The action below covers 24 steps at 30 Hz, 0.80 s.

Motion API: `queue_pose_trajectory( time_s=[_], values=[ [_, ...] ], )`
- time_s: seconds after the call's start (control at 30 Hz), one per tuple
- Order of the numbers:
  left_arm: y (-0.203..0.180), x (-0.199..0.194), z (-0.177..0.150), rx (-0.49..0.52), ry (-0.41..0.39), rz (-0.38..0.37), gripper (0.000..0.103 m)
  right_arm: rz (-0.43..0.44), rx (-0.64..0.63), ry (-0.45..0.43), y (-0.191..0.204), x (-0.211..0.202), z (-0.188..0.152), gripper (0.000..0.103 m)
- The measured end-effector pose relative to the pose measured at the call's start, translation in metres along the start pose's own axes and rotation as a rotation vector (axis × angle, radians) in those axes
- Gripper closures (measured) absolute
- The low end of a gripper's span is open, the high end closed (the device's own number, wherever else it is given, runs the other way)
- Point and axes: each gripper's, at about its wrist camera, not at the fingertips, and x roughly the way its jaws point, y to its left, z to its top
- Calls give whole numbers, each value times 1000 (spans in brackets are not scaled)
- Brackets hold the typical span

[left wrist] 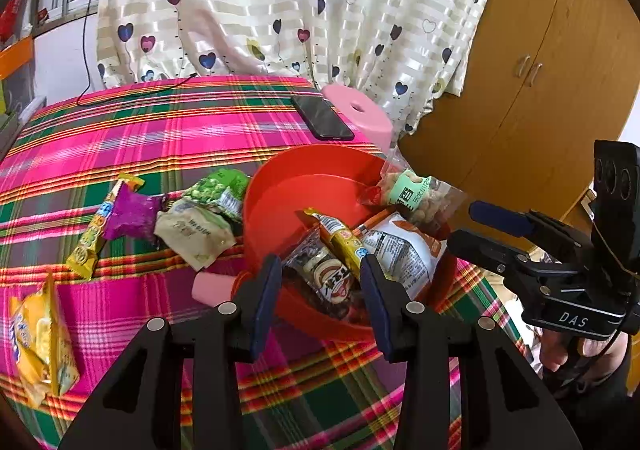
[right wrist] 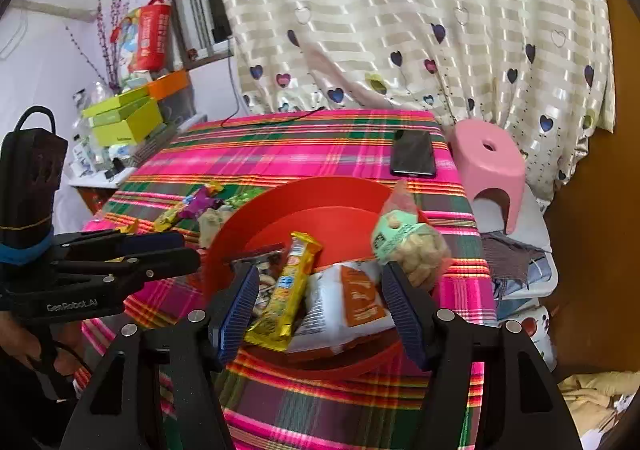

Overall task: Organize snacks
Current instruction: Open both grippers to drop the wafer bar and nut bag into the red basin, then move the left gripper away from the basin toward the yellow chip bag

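Note:
A red bowl (left wrist: pixel 304 186) sits on the plaid table and holds a yellow bar (left wrist: pixel 340 240), a white-orange packet (left wrist: pixel 404 250), a clear packet of brown sweets (left wrist: pixel 324 274) and a bag of nuts with a green label (left wrist: pixel 412 194). My left gripper (left wrist: pixel 322 290) is open just over the bowl's near rim, empty. My right gripper (right wrist: pixel 320 306) is open over the bowl (right wrist: pixel 320 194), its fingers either side of the yellow bar (right wrist: pixel 290 290) and white-orange packet (right wrist: pixel 352 302), holding nothing. Loose snacks lie left of the bowl: green peas (left wrist: pixel 218 190), a beige packet (left wrist: pixel 194 232), a purple one (left wrist: pixel 130 212), a yellow bar (left wrist: pixel 94 236), a yellow bag (left wrist: pixel 38 338).
A black phone (left wrist: pixel 322 116) lies at the table's far right corner. A pink stool (right wrist: pixel 490 166) stands beyond it, with a heart-print curtain (left wrist: pixel 300 2) behind. A wooden cabinet (left wrist: pixel 536 62) is to the right. Boxes (right wrist: pixel 124 118) are stacked far left. A black cable (left wrist: pixel 132 92) crosses the far edge.

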Motion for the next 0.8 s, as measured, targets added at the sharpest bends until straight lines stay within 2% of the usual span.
queue_pose_trajectory(
  time_s=[0.8],
  values=[
    [51,-39,-38,-118,-29,98,61,92,-53,27,51,-3,-9,40]
  ],
)
